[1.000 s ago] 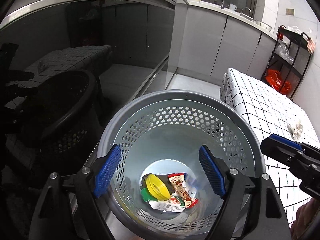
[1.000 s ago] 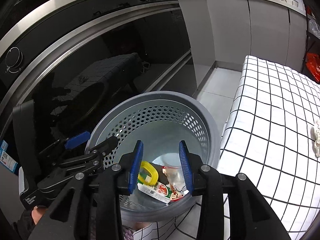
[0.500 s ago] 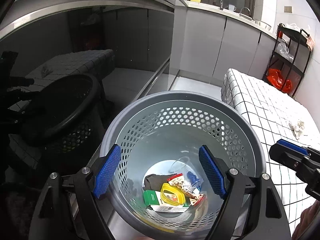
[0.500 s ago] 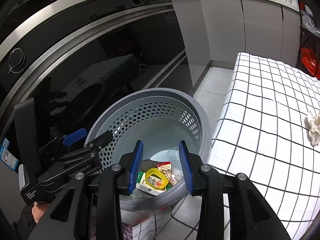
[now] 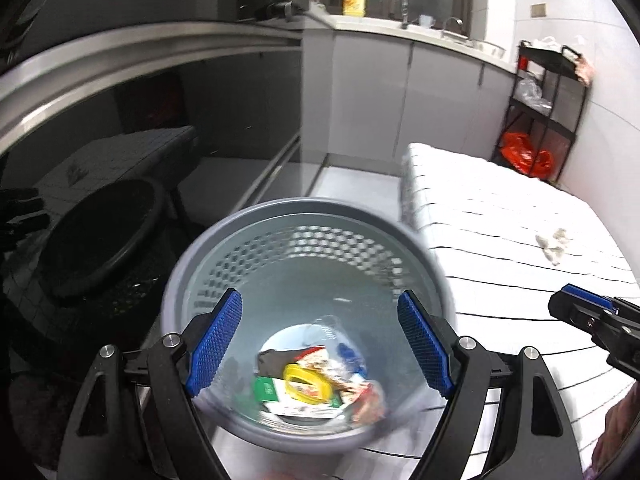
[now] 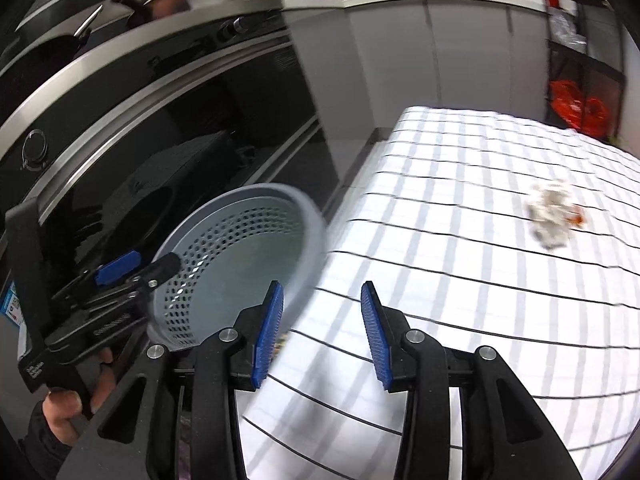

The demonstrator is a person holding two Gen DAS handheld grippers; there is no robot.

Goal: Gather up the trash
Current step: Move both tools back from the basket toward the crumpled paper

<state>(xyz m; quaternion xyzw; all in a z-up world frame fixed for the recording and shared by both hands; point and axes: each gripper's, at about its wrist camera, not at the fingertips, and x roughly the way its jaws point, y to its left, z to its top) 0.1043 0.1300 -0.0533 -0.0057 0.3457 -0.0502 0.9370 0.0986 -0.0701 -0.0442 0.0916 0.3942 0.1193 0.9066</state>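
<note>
- My right hand-held gripper (image 6: 322, 330): jaws part open w/ nothing between, just been opening wider. Left hand-held gripper (image 5: 320, 346): wide open, empty, over the grey basket (image 5: 208, 280).
- Basket already holds wrappers (image 5: 316, 380).
- Step, I'd say: going for next piece. Crumpled tissue (image 6: 550, 218) lies on the checked surface (image 6: 460, 240), well right of basket.
- Next: reach over, open enough, pinch it.
- Room: kitchen, black oven front (image 6: 160, 132) behind basket.

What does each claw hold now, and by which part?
Nothing: right claw open over the tablecloth, left claw open above the basket.
</note>
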